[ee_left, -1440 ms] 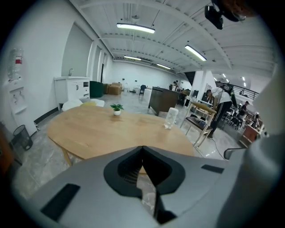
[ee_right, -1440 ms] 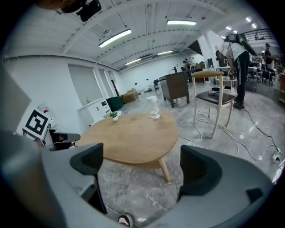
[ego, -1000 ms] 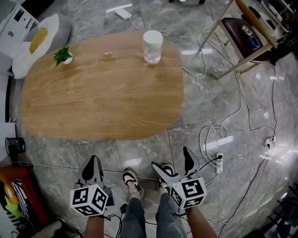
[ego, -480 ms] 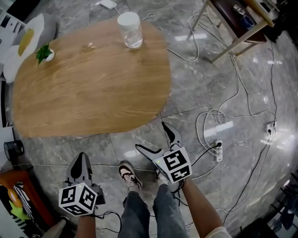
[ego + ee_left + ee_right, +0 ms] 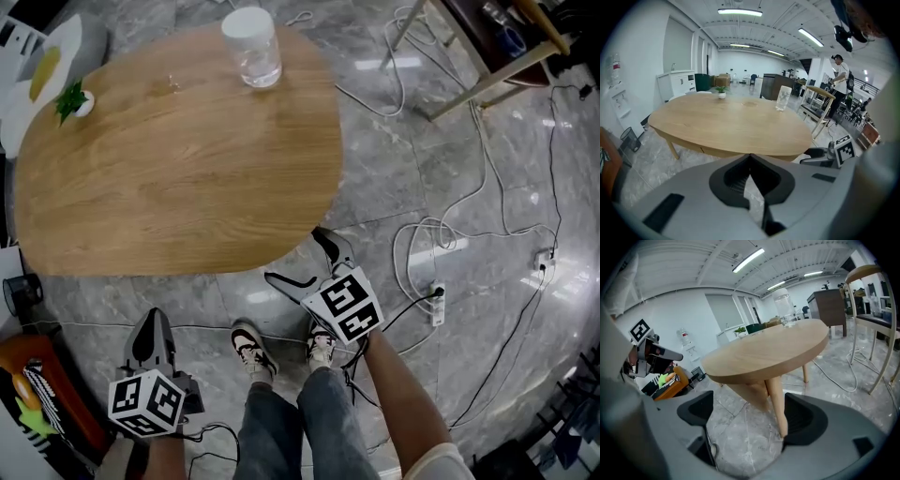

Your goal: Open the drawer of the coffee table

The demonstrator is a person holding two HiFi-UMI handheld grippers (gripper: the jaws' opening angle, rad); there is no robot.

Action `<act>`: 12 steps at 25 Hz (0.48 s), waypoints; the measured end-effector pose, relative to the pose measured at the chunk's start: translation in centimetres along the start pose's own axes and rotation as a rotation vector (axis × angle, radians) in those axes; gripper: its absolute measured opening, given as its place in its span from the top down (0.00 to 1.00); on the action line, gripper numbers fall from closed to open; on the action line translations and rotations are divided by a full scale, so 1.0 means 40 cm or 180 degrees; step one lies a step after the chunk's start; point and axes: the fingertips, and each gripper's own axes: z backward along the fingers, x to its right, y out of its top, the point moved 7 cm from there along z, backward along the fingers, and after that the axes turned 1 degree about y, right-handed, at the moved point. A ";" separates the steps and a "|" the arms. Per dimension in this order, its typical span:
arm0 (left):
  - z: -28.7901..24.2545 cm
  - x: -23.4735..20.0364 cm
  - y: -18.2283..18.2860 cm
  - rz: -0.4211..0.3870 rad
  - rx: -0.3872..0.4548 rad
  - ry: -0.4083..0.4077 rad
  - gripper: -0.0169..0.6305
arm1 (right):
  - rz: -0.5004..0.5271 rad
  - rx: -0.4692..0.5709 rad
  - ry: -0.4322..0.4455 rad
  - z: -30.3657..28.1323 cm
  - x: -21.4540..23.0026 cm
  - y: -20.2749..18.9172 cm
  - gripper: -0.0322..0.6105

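My right claw reaches toward the near edge of the coffee table, angled downward. Its jaws are wide and have just narrowed a little, with nothing between them. My left claw hangs back, tilted at the floor, tips pressed together.

Open floor before coffee table; cables at right
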 end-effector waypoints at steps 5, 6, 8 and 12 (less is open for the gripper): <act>-0.022 0.015 0.007 0.0033 -0.0016 0.0026 0.99 | 0.0051 -0.0063 0.0142 -0.037 0.024 -0.003 0.24; -0.025 0.016 0.007 0.0040 -0.0024 0.0034 0.99 | 0.0057 -0.0069 0.0161 -0.044 0.028 -0.003 0.24; -0.029 0.015 0.007 0.0053 -0.0045 0.0055 0.99 | 0.0067 -0.0069 0.0206 -0.058 0.031 0.000 0.24; -0.039 0.011 0.007 0.0094 -0.0070 0.0104 0.99 | 0.0096 -0.0039 0.0294 -0.082 0.034 0.011 0.26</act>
